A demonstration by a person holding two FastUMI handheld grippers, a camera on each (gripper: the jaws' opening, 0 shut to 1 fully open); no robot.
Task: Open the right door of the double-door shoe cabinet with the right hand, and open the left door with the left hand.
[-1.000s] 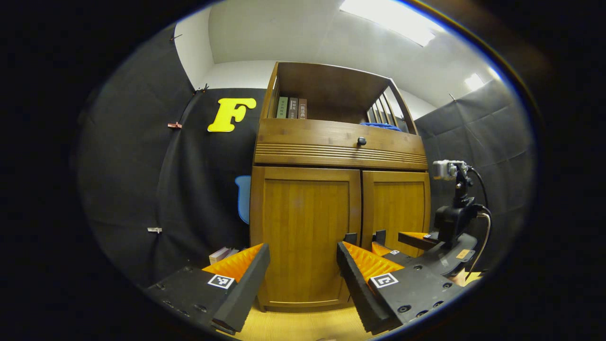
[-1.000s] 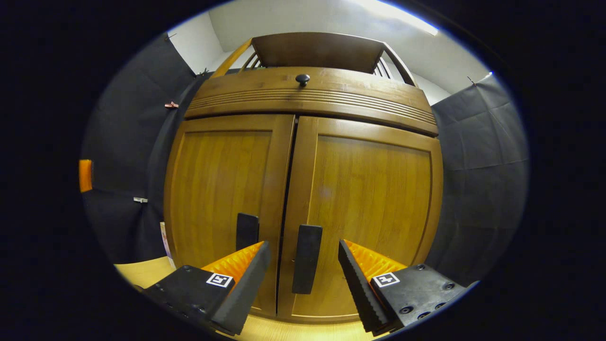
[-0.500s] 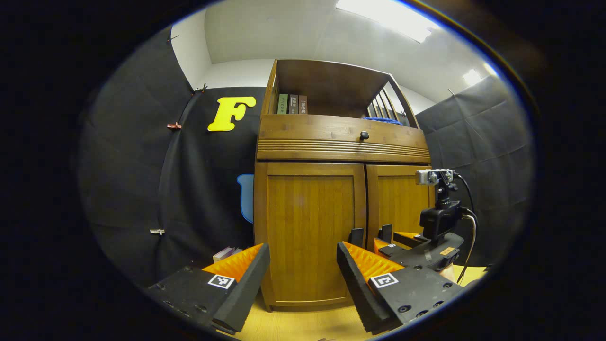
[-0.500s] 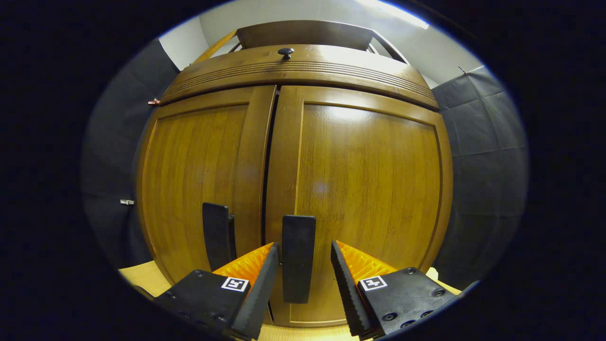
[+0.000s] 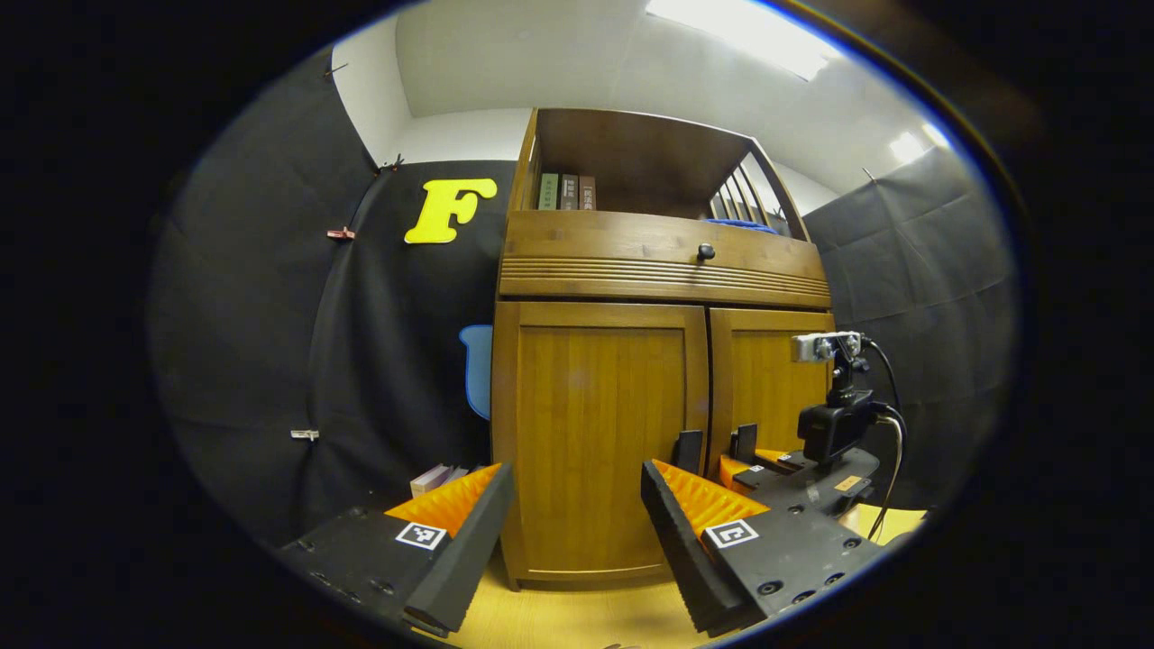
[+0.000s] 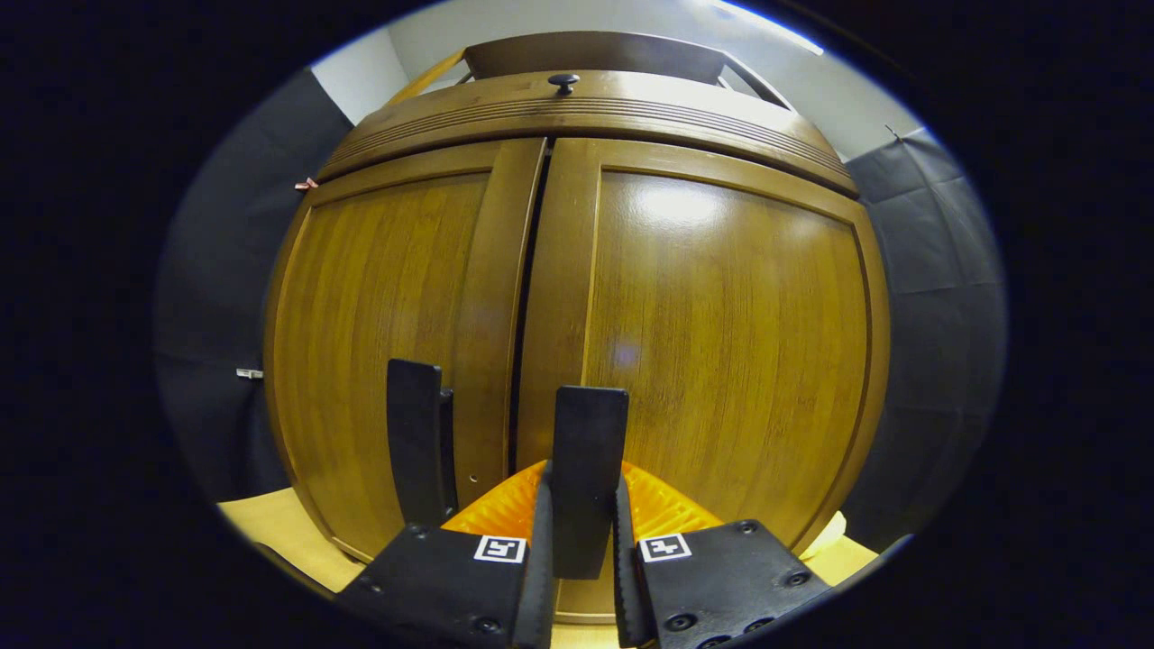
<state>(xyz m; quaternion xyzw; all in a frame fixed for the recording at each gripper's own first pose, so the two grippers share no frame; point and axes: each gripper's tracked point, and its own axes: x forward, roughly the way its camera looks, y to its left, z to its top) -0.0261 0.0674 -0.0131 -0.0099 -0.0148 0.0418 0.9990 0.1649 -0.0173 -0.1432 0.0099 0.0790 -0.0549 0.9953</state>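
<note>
- Cabinet point(image 5: 663, 361) is standing on the pale wood floor point(image 5: 577, 617) against the black booth wall, both doors sitting flush and shut, so neither door is open yet.
- Right door point(image 6: 721, 342) is now being gripped: the right gripper point(image 6: 581, 541), whose fingers point(image 6: 539, 532) were spread either side of the right door handle point(image 6: 588, 478) half a second ago, is pressing them onto that black bar from both sides.
- That closing is finishing the grasp, I judge, leaving the pull outward as the next step for this door.
- Right gripper is pointing straight at the door, low, near the centre seam, seen also from the left gripper view point(image 5: 753, 460).
- Left gripper point(image 5: 577, 514) is hanging back, well short of the left door point(image 5: 599, 433), fingers wide apart and holding nothing, aimed left of the left door handle point(image 6: 416, 442).
</note>
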